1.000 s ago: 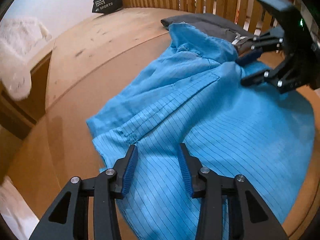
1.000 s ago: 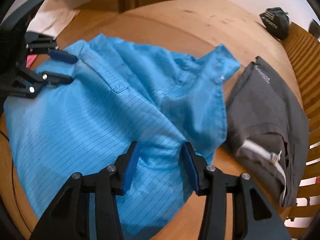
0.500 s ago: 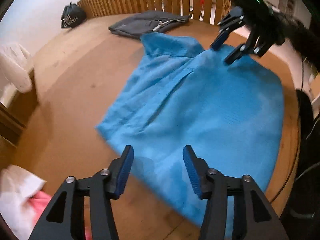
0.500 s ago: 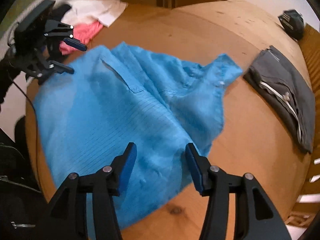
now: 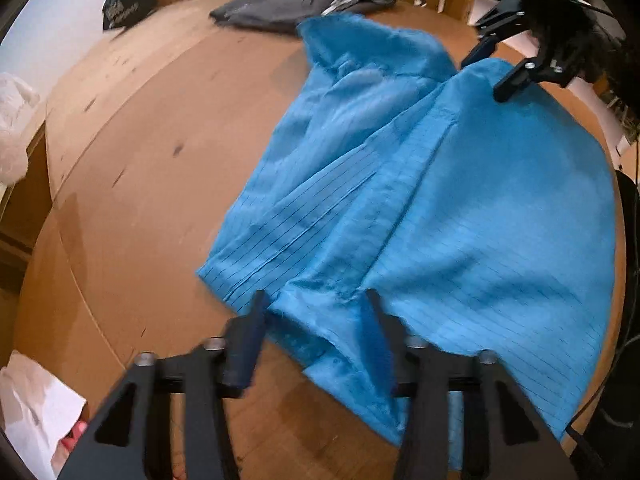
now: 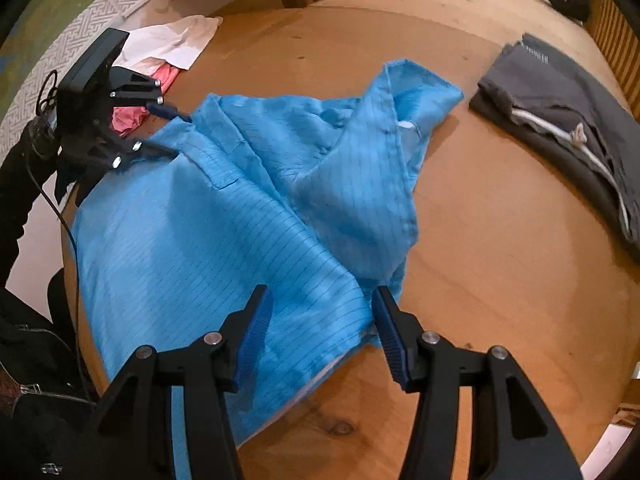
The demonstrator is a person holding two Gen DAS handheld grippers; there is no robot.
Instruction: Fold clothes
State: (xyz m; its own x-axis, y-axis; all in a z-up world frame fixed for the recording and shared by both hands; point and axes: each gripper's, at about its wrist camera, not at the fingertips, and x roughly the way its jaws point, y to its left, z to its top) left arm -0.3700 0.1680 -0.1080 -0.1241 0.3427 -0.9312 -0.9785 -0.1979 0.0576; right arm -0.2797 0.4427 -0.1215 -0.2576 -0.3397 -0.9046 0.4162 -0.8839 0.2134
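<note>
On the wooden table (image 5: 140,140) — K: where does the blue shirt (image 5: 460,200) sit?

M: Right wrist view: it is spread and rumpled from centre out to 9 o'clock, with the collar end towards 1 o'clock. The near edge hangs over the table rim at 7 o'clock. A folded grey garment (image 6: 560,92) lies at 2 o'clock, apart from the shirt. White and pink clothes (image 6: 168,48) are at 11 o'clock.

K: Left gripper (image 5: 314,308)?

M: Its jaws have just been closing, but the frame shows the fingers well apart and blurred. The shirt's puckered edge lies between them, not clamped. From the right wrist it shows at 10 o'clock, tips on the shirt's corner.

K: Right gripper (image 6: 322,300)?

M: About half open, holding nothing. Its fingers straddle a raised fold of the shirt near the 6 o'clock edge. Whether the pads touch the cloth, I cannot tell.
</note>
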